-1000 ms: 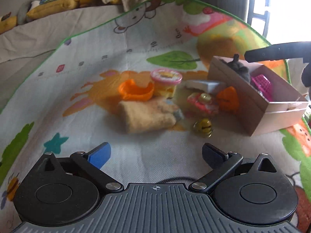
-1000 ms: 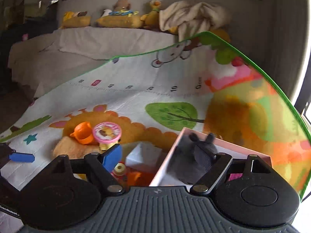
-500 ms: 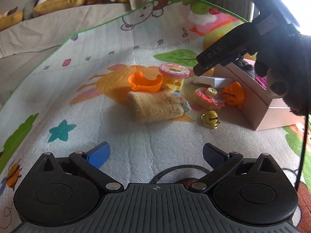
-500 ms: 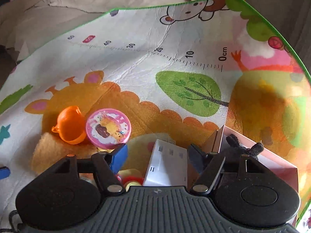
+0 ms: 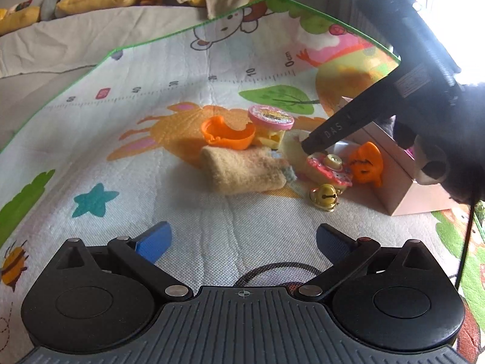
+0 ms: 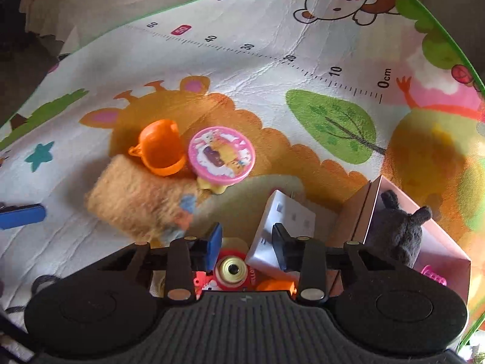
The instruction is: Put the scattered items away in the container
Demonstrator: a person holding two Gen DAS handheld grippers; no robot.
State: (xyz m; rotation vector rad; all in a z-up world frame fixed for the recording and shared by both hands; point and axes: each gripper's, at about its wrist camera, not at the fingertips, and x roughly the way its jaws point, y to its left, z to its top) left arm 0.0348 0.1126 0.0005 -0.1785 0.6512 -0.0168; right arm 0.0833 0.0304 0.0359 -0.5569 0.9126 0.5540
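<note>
- Swung down from over the box (image 6: 376,206): right gripper (image 6: 247,242), jaws just closed, pinching the white block's (image 6: 291,212) corner beside the box, near the mat's (image 6: 242,60) right edge.
- Spread, empty: left gripper (image 5: 242,239).

The orange cup (image 6: 161,148) is made of glossy smooth plastic, and the bell (image 5: 323,196) of shiny metal. The tan cloth (image 5: 242,172) is seen as fuzzy, the box (image 5: 403,182) as matt cardboard.

On my play mat, the open pink cardboard box (image 6: 376,209) holds a grey plush toy (image 6: 400,230). Beside its wall a white plastic adapter block (image 6: 291,212) lies tilted. An orange plastic cup (image 5: 227,132) lies tipped against a tan fuzzy cloth roll (image 5: 242,171); a brass jingle bell (image 5: 323,196) rests nearby.
</note>
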